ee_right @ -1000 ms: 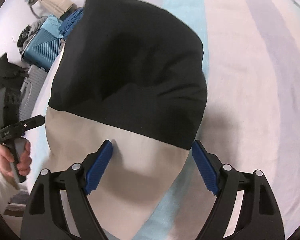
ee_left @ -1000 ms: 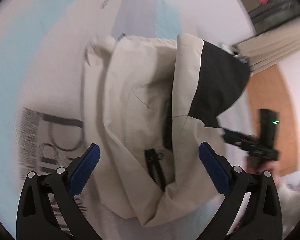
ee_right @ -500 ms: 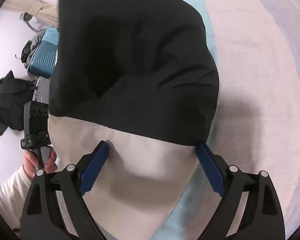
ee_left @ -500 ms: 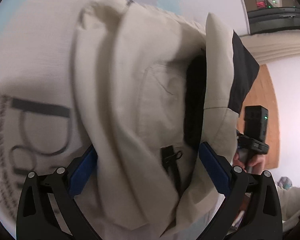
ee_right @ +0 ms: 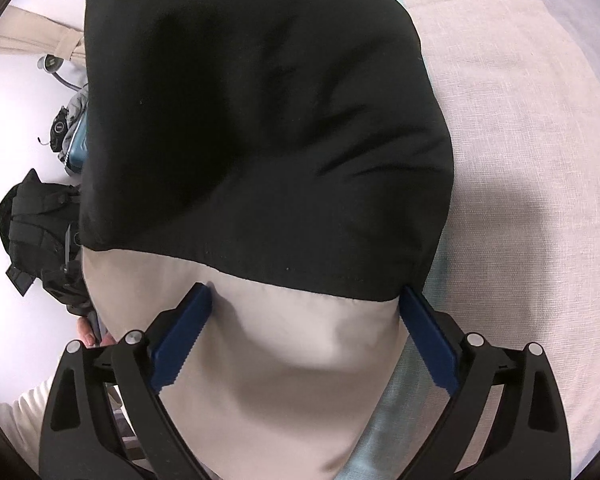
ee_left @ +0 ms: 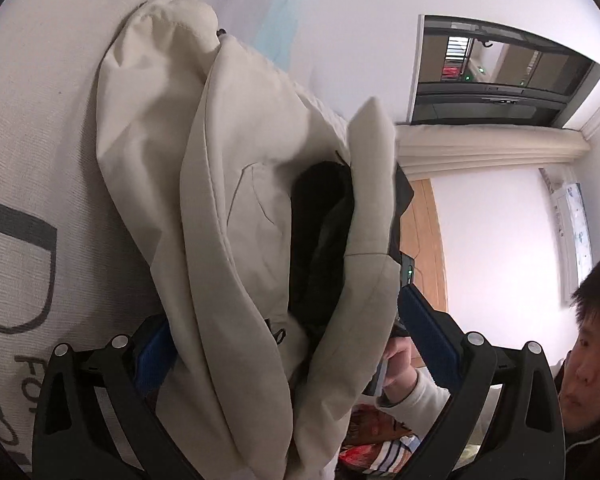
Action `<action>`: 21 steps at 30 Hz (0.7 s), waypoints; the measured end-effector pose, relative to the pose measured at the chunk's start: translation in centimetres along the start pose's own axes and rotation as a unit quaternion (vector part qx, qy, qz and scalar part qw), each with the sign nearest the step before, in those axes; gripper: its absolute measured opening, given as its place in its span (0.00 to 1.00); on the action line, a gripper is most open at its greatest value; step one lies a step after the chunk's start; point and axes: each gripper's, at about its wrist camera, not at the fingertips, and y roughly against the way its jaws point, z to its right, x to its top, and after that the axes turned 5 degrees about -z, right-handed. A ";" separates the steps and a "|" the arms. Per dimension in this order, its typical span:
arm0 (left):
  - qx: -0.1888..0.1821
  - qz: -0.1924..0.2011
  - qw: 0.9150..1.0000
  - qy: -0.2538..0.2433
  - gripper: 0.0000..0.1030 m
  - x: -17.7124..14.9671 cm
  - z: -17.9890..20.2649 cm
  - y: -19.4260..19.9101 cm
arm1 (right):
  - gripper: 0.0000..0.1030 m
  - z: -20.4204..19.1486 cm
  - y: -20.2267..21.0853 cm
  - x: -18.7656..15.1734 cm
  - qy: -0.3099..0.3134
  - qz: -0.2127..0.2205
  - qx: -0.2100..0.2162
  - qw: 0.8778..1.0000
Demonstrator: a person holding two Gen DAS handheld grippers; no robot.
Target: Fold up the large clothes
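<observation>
A cream and black jacket (ee_left: 236, 216) lies bunched on the printed bed cover (ee_left: 28, 168). My left gripper (ee_left: 288, 344) is open, its blue pads on either side of the cream folds near a zipper pull (ee_left: 279, 334). In the right wrist view the jacket's black panel (ee_right: 260, 128) fills the top and its cream part (ee_right: 284, 352) sits between the pads of my right gripper (ee_right: 304, 340), which is open and wide around the cloth. The jacket's lower part is hidden under the grippers.
The striped pastel bed cover (ee_right: 520, 120) spreads to the right. A black bag (ee_right: 32, 220) and a blue suitcase (ee_right: 78, 152) stand on the floor at left. A person's face (ee_left: 588, 344), a wooden door (ee_left: 424, 248) and a window (ee_left: 496, 76) show behind.
Both grippers have moved closer onto the jacket, which now fills more of each view. The left view has tilted up, bringing the room and the person's face into sight.
</observation>
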 end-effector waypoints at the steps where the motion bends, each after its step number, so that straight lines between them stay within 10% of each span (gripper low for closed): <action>1: -0.001 0.000 1.000 -0.005 0.94 0.0 0.1 0.1 | 0.89 0.0 0.0 0.0 0.000 -0.001 -0.001 1.000; 14: 0.136 -0.081 0.985 -0.071 0.93 0.7 3.0 -4.8 | 0.86 -2.6 -1.7 0.7 0.008 0.000 -0.031 0.999; 21: 0.180 -0.088 0.978 -0.063 0.59 1.0 2.7 -5.4 | 0.51 -3.3 -0.7 0.2 0.012 0.010 -0.022 1.000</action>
